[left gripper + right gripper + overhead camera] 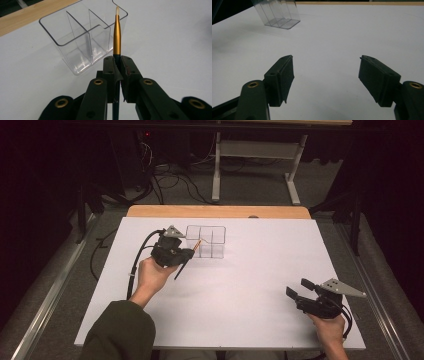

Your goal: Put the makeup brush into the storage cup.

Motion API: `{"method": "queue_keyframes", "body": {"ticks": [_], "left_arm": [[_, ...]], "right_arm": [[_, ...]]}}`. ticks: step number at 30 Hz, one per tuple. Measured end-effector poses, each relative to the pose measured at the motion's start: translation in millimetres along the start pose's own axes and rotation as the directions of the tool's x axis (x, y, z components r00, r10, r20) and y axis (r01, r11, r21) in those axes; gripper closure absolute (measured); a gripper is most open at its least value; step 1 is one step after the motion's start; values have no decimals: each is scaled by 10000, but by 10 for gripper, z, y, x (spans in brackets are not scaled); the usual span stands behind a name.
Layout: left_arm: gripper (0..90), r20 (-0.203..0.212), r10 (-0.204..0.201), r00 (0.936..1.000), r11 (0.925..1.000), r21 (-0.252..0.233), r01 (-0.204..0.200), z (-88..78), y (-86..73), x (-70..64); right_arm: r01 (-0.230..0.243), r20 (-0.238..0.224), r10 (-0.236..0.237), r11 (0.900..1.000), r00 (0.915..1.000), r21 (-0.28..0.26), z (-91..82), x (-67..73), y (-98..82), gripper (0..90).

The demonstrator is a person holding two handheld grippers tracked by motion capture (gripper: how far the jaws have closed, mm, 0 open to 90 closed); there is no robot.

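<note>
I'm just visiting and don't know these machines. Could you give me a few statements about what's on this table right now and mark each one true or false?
1. The left gripper is clamped on a thin brush with a gold metal collar and pale tip. True.
2. The right gripper holds a second brush. False: its jaws stand open with nothing between them.
3. The clear plastic organiser box with dividers stands on the white table sheet. True.
4. The brush already rests inside the box. False: it is in the left gripper, its tip near the box's rim.
5. The box holds several pens. False: its compartments look empty.
</note>
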State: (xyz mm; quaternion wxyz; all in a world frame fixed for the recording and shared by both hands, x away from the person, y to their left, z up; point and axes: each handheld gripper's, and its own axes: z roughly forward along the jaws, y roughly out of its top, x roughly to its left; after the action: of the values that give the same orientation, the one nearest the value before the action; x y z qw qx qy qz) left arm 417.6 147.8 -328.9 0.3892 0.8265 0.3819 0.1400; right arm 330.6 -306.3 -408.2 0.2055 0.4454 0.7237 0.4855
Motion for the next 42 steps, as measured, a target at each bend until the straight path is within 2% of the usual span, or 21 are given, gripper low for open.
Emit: {"method": "queue_keyframes", "body": {"ticks": [14,22,30,32,36,42], "left_arm": [[830,-15,193,9998,9980,-608,-193,-2,145,-3],[831,-32,232,9997,9925,-1197,-235,13,265,-10],[830,7,7,10000,9839,-1788,-6,11,328,52],[831,-137,105,9999,9844,-1755,-128,3,343,70],[830,-243,80,9997,9843,-1763,-122,17,371,88],[831,-269,41,9996,9827,-1852,-90,51,446,121]], "right_arm": [[-13,-23,13,10000,10000,-34,0,-4,1,303],[19,-46,-19,10000,10000,-32,-1,-1,1,303],[51,-64,-51,10000,10000,-20,-1,4,4,303],[56,-62,-57,10000,10000,-24,0,3,3,303],[50,-67,-50,10000,10000,-22,0,-1,2,303],[32,-95,-33,10000,9999,-33,-2,2,3,304]]}}
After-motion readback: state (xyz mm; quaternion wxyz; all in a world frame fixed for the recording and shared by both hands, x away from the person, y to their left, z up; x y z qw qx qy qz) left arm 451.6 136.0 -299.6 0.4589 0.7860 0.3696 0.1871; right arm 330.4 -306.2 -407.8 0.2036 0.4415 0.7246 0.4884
